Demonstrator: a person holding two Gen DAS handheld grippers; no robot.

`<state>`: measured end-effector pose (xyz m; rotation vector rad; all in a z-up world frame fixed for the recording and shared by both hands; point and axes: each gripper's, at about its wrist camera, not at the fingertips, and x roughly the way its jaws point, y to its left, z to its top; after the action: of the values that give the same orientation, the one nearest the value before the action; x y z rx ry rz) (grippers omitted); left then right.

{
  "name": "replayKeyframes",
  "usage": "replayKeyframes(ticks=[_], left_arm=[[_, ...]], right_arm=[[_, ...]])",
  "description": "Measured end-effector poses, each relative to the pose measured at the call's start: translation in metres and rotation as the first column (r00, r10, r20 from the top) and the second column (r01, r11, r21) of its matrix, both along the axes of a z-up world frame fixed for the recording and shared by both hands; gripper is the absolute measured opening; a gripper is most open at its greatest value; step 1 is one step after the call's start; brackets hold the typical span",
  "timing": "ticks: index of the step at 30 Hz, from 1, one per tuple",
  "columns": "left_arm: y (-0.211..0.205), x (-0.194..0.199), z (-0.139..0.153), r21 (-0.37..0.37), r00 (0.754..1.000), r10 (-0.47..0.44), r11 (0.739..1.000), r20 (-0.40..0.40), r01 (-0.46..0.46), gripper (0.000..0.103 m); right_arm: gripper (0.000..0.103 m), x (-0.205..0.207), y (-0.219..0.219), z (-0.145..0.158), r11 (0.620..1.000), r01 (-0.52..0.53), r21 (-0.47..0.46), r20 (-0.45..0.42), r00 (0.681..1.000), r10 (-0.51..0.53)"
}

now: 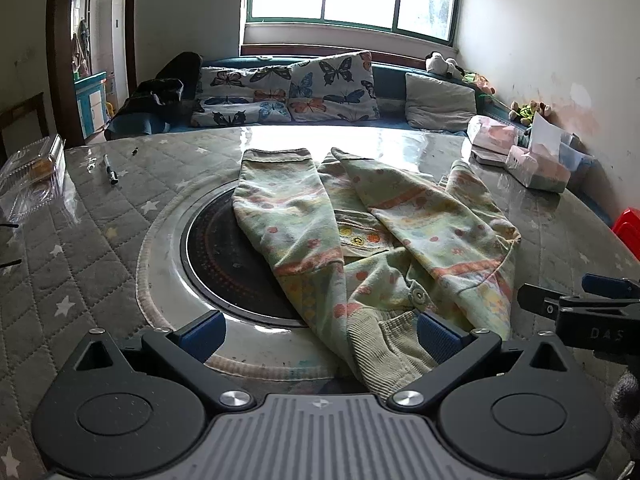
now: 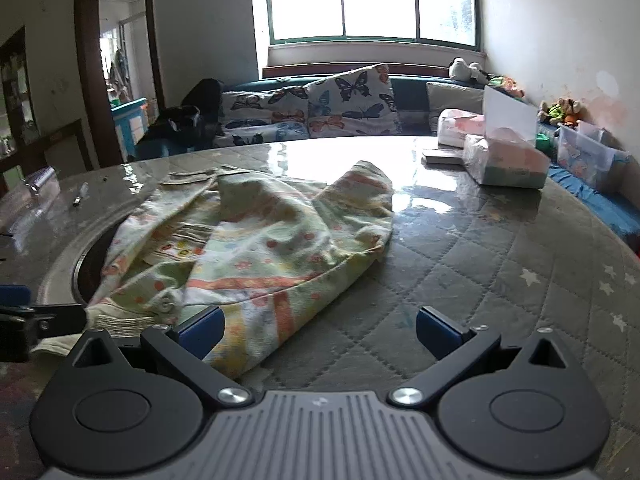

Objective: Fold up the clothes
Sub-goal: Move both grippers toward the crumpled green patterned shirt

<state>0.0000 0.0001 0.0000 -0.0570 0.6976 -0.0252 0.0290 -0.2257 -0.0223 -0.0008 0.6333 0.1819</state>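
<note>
Already the folding looks partly done, I would say: on the jacket (image 1: 360,236) both sleeves lie crossed over the front, but the body is not yet folded up, and the cloth is wrinkled and uneven. So the main fold is left, and maybe some smoothing.

Going from the left edge of the table (image 1: 100,248): a clear plastic box (image 1: 32,176) sits at the left edge, thin and shiny. Just beside it, further in, lies a dark pen (image 1: 110,169). The table cover is grey, quilted in diamonds with small white stars, under a glossy clear sheet. In the middle there is a round black plate (image 1: 224,264) in a metal ring, smooth and hard.

The jacket lies over the right half of this plate and onto the cover to its right. It is soft cotton, pale green with orange stripes and small flowers, with a ribbed hem at the near edge and a round button.

The left gripper (image 1: 318,334) has its fingers wide apart over the ribbed hem, holding nothing. The right gripper (image 2: 318,334) also has its fingers wide apart, the left one at the corner of the jacket, and nothing is clamped.

At the far right edge stand tissue packs (image 1: 538,170), soft and pinkish.
</note>
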Motion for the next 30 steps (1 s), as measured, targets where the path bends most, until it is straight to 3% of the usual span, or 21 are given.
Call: replayKeyframes(ticks=[5, 9, 30], left_arm=[[0.001, -0.001, 0.001, 0.012, 1.000, 0.004, 1.000, -0.007, -0.003, 0.103], [0.000, -0.002, -0.008, 0.017, 1.000, 0.017, 1.000, 0.001, -0.017, 0.103], [0.003, 0.028, -0.005, 0.050, 0.999, 0.035, 0.998, -0.024, -0.034, 0.103]], right_arm=[[0.103, -0.006, 0.013, 0.003, 0.999, -0.009, -0.045, 0.024, 1.000, 0.010], [0.103, -0.006, 0.004, 0.003, 1.000, -0.022, 0.019, 0.010, 1.000, 0.022], [0.095, 0.006, 0.015, 0.005, 0.997, -0.077, 0.013, -0.030, 0.997, 0.077]])
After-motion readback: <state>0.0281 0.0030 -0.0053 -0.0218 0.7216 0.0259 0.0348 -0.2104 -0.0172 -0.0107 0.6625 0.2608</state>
